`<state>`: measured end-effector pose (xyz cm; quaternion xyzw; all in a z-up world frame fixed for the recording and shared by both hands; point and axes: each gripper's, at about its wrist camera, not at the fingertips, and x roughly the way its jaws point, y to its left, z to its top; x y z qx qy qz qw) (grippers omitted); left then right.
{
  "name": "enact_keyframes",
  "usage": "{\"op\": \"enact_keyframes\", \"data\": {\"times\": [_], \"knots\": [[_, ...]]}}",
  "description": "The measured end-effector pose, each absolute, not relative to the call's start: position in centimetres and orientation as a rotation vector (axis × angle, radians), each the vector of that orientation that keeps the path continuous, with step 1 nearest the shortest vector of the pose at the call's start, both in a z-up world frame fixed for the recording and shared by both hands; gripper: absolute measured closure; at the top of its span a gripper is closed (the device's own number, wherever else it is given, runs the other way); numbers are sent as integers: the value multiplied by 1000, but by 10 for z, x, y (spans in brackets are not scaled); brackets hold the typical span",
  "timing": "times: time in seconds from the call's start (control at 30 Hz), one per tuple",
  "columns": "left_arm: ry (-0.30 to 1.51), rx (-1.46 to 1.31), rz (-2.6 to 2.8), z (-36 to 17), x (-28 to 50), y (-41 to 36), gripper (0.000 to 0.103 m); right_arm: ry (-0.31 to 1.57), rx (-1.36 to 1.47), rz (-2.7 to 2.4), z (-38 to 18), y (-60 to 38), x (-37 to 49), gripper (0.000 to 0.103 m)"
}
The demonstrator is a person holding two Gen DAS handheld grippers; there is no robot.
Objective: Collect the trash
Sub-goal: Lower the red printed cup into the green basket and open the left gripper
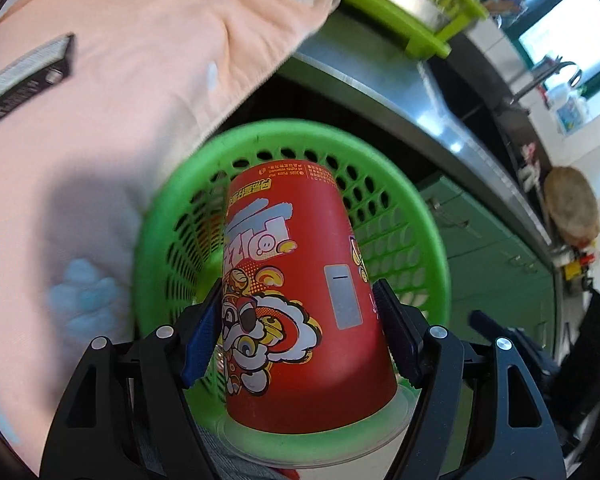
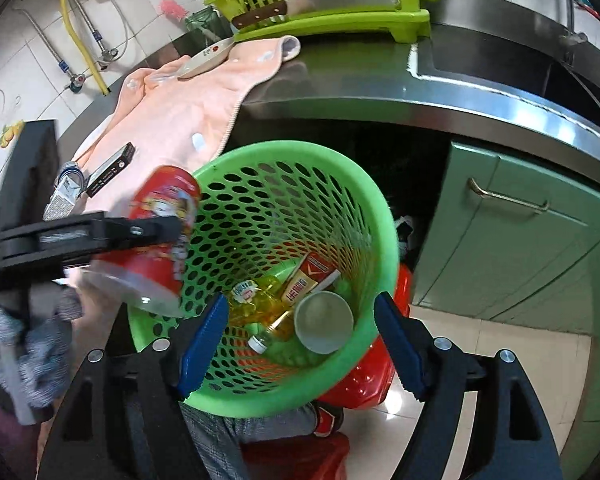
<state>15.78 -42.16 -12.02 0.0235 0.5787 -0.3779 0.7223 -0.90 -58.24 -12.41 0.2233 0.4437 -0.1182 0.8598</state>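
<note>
My left gripper is shut on a red Pizza Hut paper cup with a clear lid, held bottom-forward over the rim of a green perforated basket. In the right wrist view the left gripper holds the cup at the basket's left rim. My right gripper is open, its jaws on either side of the green basket. Inside lie a yellow bottle, a white cup and a red carton.
A peach towel covers the steel counter, with a black box and a crumpled carton on it. A lime dish rack holding a knife stands behind. Green cabinet doors are at right. A red stool sits under the basket.
</note>
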Motion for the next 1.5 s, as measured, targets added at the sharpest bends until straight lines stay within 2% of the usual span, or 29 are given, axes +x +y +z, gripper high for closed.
{"op": "enact_keyframes", "data": {"times": [0.27,0.8,1.0,1.5], "knots": [[1293,177,-804,-154,156,-447,30,952,497,-262,-138,-590,-16,31],[1238,184,-814,-138,152,-444,30,938,496,-248,-132,-584,-12,31],[1168,161,-817,-108,143,-416,30,916,485,-236,-120,-576,-10,31],[1016,54,-699,-47,145,-282,30,903,406,-114,-94,-512,28,31]]}}
